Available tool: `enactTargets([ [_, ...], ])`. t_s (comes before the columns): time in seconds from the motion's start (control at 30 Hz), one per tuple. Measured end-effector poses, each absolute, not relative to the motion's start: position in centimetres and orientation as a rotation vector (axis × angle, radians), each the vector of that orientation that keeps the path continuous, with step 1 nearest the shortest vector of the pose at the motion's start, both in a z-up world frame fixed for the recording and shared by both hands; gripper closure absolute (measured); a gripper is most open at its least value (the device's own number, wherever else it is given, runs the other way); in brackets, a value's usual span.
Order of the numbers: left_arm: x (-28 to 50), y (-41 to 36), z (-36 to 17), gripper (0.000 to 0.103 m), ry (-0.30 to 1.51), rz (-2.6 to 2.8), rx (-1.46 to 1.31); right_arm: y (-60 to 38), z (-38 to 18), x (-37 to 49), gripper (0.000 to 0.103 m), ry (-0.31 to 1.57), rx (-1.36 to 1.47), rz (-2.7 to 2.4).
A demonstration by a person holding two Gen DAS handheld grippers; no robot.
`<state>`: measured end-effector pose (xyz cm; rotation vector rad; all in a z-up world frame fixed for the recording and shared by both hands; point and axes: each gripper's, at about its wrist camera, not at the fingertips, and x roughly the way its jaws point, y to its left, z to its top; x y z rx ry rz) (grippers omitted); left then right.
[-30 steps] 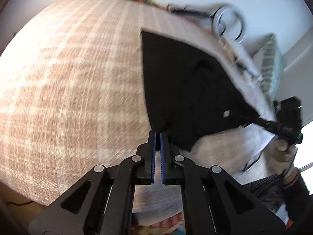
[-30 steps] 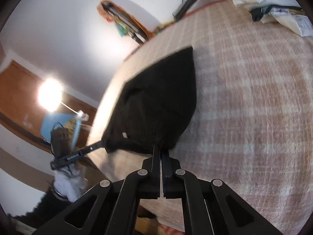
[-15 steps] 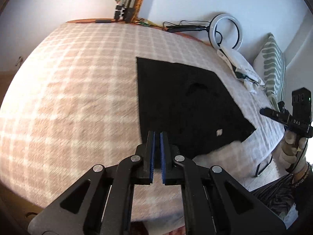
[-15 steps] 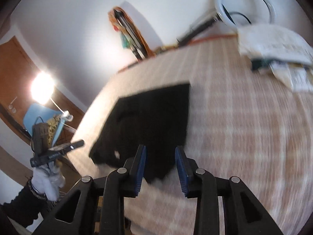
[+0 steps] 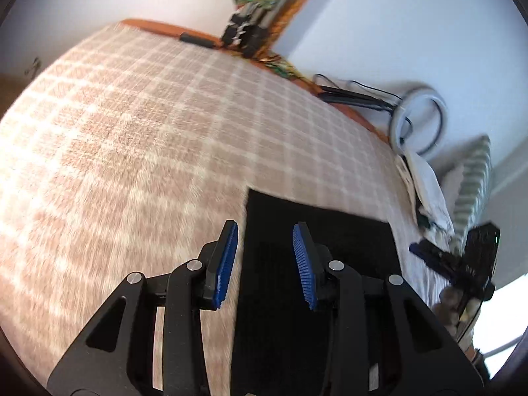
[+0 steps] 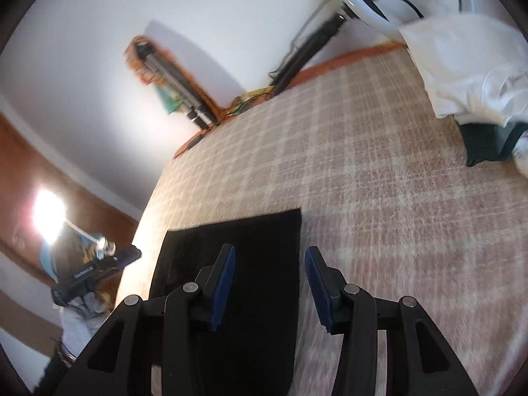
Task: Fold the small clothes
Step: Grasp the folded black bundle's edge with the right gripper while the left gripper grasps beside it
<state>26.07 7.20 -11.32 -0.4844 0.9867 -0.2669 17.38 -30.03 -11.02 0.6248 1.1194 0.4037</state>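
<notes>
Although white lettering can be seen on the side of the left gripper [image 6: 95,272] in the right wrist view, it is too blurred to be read. In its own view the left gripper [image 5: 265,264] is held low over the bed, its blue-padded jaws spread apart and empty, straddling the left edge of a black garment [image 5: 316,264]. The right gripper [image 6: 270,280] is likewise held released above the garment's [image 6: 237,283] right edge, nothing being grasped. The garment is laid flat as a dark rectangle with straight edges and square far corners on a pink-and-cream plaid blanket [image 5: 132,138]. A ring light [image 5: 419,115] and a heap of white cloth [image 6: 468,66] are seen at the bed's far side, well apart from the garment.
</notes>
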Motion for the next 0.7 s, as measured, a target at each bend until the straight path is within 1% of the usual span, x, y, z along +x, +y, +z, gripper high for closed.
enactTargets([
  [0.2, 30.0, 7.7, -14.9, 0.069, 1.047, -0.304, -0.638, -29.6, -13.8, 20.6, 0.057, 1.154, 0.709, 0.432],
  [0.37, 31.0, 7.0, -15.0, 0.07, 1.042, -0.318, -0.607, -28.8, -15.1, 22.3, 0.06, 1.175, 0.707, 0.445],
  [0.4, 31.0, 6.8, -15.0, 0.077, 1.041, -0.322, -0.599, -28.5, -15.1, 22.5, 0.065, 1.17, 0.699, 0.453],
  [0.43, 31.0, 6.7, -14.9, 0.081, 1.045, -0.325, -0.591, -28.3, -15.2, 22.6, 0.075, 1.176, 0.693, 0.461],
  [0.47, 31.0, 6.4, -14.9, 0.092, 1.05, -0.323, -0.58, -28.0, -15.4, 22.8, 0.08, 1.189, 0.681, 0.468],
  [0.5, 31.0, 6.3, -14.9, 0.098, 1.049, -0.311, -0.563, -27.8, -15.5, 22.9, 0.089, 1.196, 0.67, 0.462],
  [0.53, 31.0, 6.2, -14.9, 0.099, 1.047, -0.301, -0.546, -27.8, -15.5, 23.0, 0.096, 1.197, 0.662, 0.453],
  [0.57, 31.0, 6.2, -14.8, 0.101, 1.045, -0.297, -0.542, -27.9, -15.5, 22.9, 0.097, 1.195, 0.66, 0.443],
  [0.6, 31.0, 6.2, -14.7, 0.102, 1.039, -0.29, -0.54, -28.0, -15.5, 22.9, 0.099, 1.191, 0.662, 0.438],
  [0.7, 30.9, 6.3, -14.2, 0.102, 1.014, -0.246, -0.502, -27.9, -14.6, 22.9, 0.1, 1.17, 0.601, 0.409],
])
